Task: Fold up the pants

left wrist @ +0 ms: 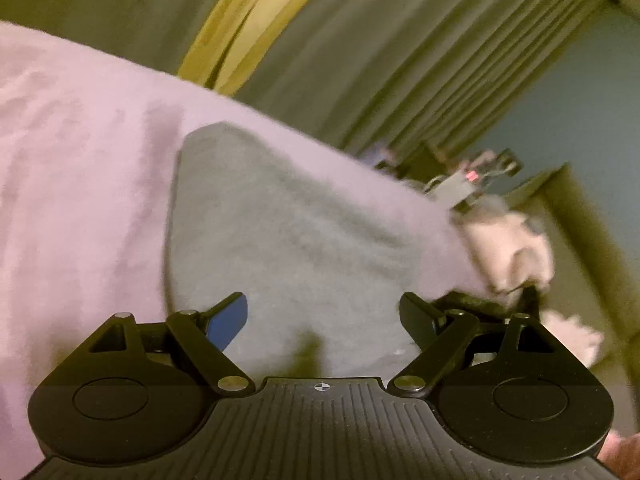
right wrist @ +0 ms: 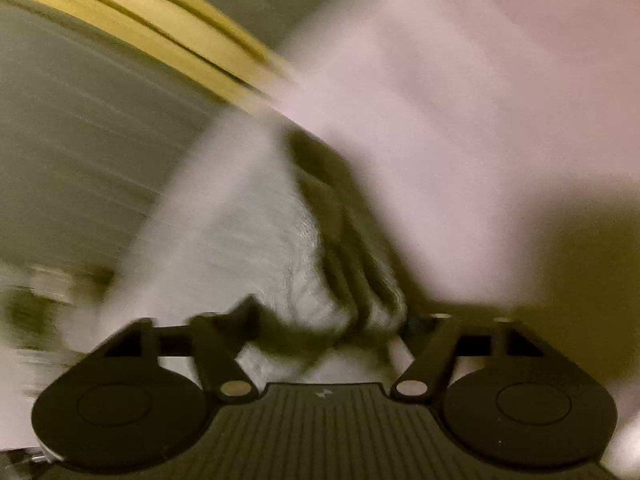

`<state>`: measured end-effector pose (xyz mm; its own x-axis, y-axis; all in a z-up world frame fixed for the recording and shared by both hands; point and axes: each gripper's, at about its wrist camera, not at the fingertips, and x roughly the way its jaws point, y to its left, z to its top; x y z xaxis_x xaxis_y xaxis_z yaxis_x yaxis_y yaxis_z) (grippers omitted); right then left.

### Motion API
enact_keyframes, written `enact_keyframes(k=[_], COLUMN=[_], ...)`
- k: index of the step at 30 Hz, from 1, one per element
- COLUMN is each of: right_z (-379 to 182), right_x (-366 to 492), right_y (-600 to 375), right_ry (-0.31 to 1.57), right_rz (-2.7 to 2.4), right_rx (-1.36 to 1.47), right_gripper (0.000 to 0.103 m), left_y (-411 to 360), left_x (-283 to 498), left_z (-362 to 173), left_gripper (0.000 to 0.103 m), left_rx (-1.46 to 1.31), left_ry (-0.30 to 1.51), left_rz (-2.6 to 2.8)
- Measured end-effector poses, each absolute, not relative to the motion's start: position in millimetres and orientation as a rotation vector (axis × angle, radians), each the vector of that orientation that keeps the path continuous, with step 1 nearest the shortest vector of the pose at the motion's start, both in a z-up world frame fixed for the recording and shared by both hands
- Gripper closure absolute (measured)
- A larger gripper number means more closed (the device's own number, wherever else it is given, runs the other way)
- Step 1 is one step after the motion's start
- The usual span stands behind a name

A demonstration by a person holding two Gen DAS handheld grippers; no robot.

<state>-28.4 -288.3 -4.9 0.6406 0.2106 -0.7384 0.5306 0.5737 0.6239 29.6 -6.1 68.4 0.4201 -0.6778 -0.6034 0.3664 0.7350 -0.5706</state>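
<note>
While the left gripper (left wrist: 322, 320) is hanging released above the grey pants (left wrist: 280, 248) on the pink bedspread (left wrist: 80, 160), the right gripper (right wrist: 328, 320) is clamping bunched pants fabric, probably lifting it to fold; curtains (left wrist: 360, 40) beyond.

We see plain grey pants (left wrist: 280, 240) lying on a pale pink blanket (left wrist: 80, 160), both without any print. Behind them hang grey pleated curtains (left wrist: 400, 60) with a mustard-yellow strip (left wrist: 240, 20) between them, and the wall (left wrist: 580, 100) beside them is dull blue. Our left gripper (left wrist: 324, 320) is black with a blue pad (left wrist: 228, 320) on one finger, and its ribbed body shows fine lengthwise grooves.
</note>
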Motion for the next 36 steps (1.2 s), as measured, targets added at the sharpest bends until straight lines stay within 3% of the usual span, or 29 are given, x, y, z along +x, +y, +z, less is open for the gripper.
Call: enact_keyframes(k=[2,7,9,11,16,20,28,36], right_z=[10.9,56.3,63.3,67.2,53.6,36.7,46.0,22.7], right_x=[-37.1,-47.4,-58.9,-66.5,-68.6,-63.1,-56.4,-27.7], right_y=[-284.8,-263.6,-259.5,-251.5,-223.1,-190.3,-172.3,-149.4], right_ry=[0.798,0.742,0.730,0.738,0.827,0.875,0.840,0.884], right_rz=[-0.195,-0.198,-0.205,-0.210,0.016,0.027,0.035,0.150], right_rx=[0.988,0.799,0.778,0.737,0.728,0.501,0.337,0.410], right_gripper=[0.023,0.023,0.034,0.064,0.070,0.088,0.092,0.090], left_y=[-11.1,-1.2,0.5,-1.8,0.1,1.0,-1.8,-3.4], left_x=[29.7,28.2,29.0,28.9,26.0,25.4,25.2,25.9], left_z=[65.0,61.0,63.6,64.9,60.2,58.2,55.6,56.3], left_gripper=[0.014,0.014,0.014,0.014,0.014,0.014,0.014,0.014], left_rx=[-0.318,-0.292,-0.273,-0.254,-0.273,-0.293,-0.284,-0.266], left_ry=[0.937,0.949,0.941,0.936,0.967,0.983,0.995,1.000], left_rz=[-0.632,-0.602,-0.604,-0.607,-0.586,-0.584,-0.594,-0.569])
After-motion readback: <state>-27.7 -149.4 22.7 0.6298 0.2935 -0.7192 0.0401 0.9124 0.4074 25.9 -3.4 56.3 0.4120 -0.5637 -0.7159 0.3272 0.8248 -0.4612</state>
